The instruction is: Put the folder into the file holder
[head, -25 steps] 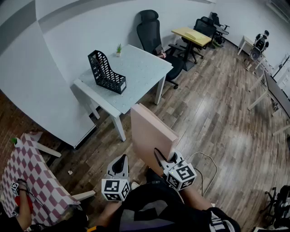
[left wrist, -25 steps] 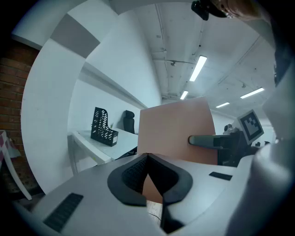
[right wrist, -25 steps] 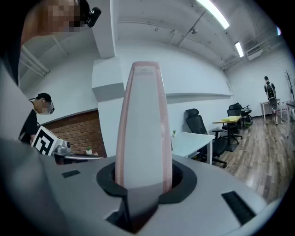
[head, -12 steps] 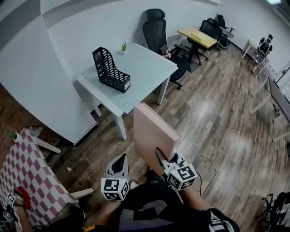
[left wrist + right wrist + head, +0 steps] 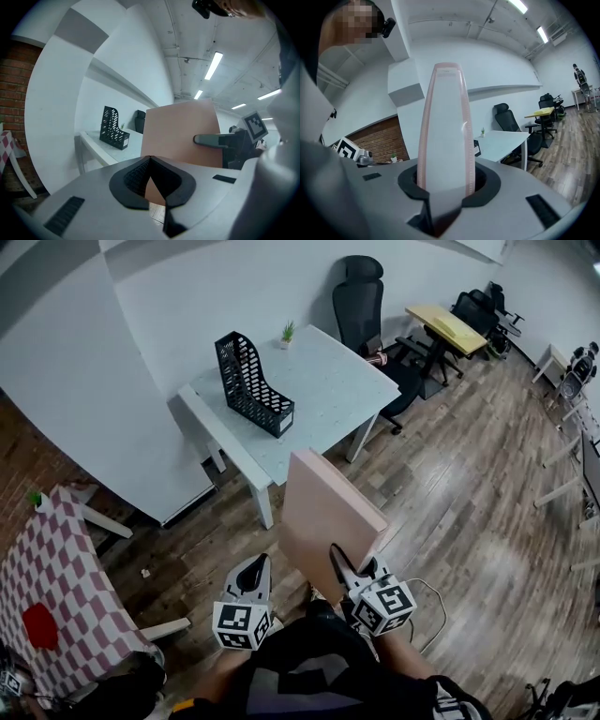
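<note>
A pink folder (image 5: 326, 517) stands upright on its edge above the wooden floor, and my right gripper (image 5: 349, 570) is shut on its lower edge. In the right gripper view the folder (image 5: 445, 136) shows edge-on between the pads. My left gripper (image 5: 254, 568) hangs just left of the folder, shut with nothing in it; in its own view the jaw tips (image 5: 150, 158) meet in front of the folder (image 5: 183, 136). The black mesh file holder (image 5: 253, 385) stands on the near left part of a white table (image 5: 328, 381) ahead, also seen as the file holder (image 5: 114, 129).
A small potted plant (image 5: 287, 332) sits at the table's far edge. A black office chair (image 5: 367, 301) stands behind the table and a yellow desk (image 5: 456, 326) with more chairs farther right. A checkered table (image 5: 56, 587) is at my left.
The white table and file holder have shifted right and a little nearer in the head view. The folder stays upright in the right gripper, and both grippers hold the same pose.
</note>
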Demonstrator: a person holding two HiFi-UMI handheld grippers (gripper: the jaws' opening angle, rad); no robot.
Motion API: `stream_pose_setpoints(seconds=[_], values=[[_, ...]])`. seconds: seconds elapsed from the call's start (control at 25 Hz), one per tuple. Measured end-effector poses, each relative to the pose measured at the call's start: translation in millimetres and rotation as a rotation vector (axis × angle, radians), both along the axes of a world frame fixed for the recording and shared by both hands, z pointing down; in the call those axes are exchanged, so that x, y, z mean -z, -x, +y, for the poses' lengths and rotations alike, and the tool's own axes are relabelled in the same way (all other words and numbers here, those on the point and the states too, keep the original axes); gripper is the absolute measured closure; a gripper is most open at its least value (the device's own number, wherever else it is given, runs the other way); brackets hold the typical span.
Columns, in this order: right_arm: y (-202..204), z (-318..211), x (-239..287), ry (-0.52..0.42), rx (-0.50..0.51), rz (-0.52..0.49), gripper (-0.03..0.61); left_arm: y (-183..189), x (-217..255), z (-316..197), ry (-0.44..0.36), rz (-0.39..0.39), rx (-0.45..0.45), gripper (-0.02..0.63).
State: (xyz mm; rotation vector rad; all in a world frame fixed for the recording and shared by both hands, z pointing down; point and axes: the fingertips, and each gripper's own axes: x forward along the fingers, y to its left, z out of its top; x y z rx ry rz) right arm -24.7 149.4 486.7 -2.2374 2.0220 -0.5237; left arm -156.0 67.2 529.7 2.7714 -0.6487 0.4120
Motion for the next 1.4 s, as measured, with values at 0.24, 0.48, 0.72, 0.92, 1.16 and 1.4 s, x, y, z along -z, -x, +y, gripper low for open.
stream_pose_setpoints(seconds=[0.24,0.48,0.72,0.92,1.16,1.4], values=[[-47,-37,8,-0.034,0.037,-0.004,0.440,-44,8,-31,-0.026,-0.025,0.021,0.607],[-97,-65,17,-0.068,0.077,-0.028,0.440,-91,21,-57,-0.049,-0.039,0.066,0.607],[-141,-83,26,-0.098,0.129,-0.032,0.440,-136,25,-68,-0.064,-0.058,0.097,0.607],[-168,-92,27,-0.111,0.158,-0.038,0.440,-159,23,-70,-0.069,-0.076,0.121,0.607],[-181,-105,22,-0.116,0.173,-0.070,0.440,-163,8,-78,-0.041,-0.116,0.148,0.607],[-192,-140,29,-0.108,0.174,-0.058,0.440,-179,-6,-114,-0.004,-0.109,0.135,0.607]])
